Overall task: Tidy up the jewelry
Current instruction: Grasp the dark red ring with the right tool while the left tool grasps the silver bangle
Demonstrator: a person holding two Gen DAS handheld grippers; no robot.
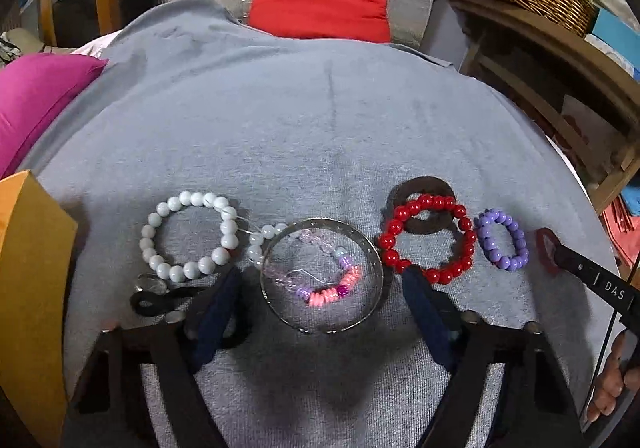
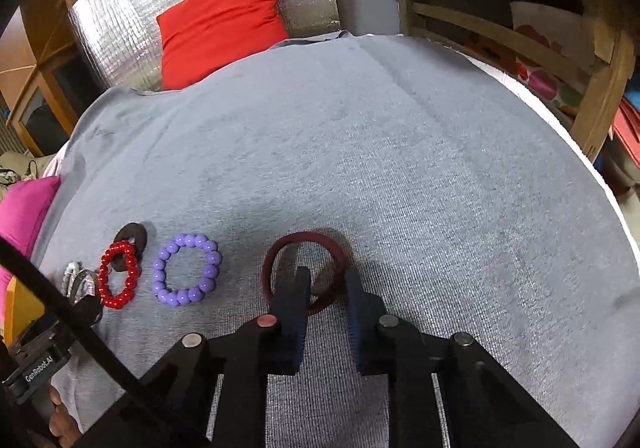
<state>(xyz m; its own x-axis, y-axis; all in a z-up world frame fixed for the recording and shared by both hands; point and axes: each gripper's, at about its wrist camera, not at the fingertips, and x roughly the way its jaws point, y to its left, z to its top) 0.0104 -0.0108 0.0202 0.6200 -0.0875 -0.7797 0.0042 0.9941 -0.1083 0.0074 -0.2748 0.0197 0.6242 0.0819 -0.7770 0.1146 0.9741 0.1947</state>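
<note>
While the left tongs (image 1: 320,280) gape, the right tongs (image 2: 326,276) straddle the maroon bangle's (image 2: 280,248) rim, unclosed.

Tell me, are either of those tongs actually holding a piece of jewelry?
Nothing is lifted. The right tongs straddle the near rim of the dark red bangle, one finger inside; contact unclear. The left tongs are open around the silver bangle.

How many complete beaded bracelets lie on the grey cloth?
3: white bracelet at the left, red bracelet overlapping a dark ring, purple bracelet to its right. Loose strands inside the metal bangle excluded.
</note>
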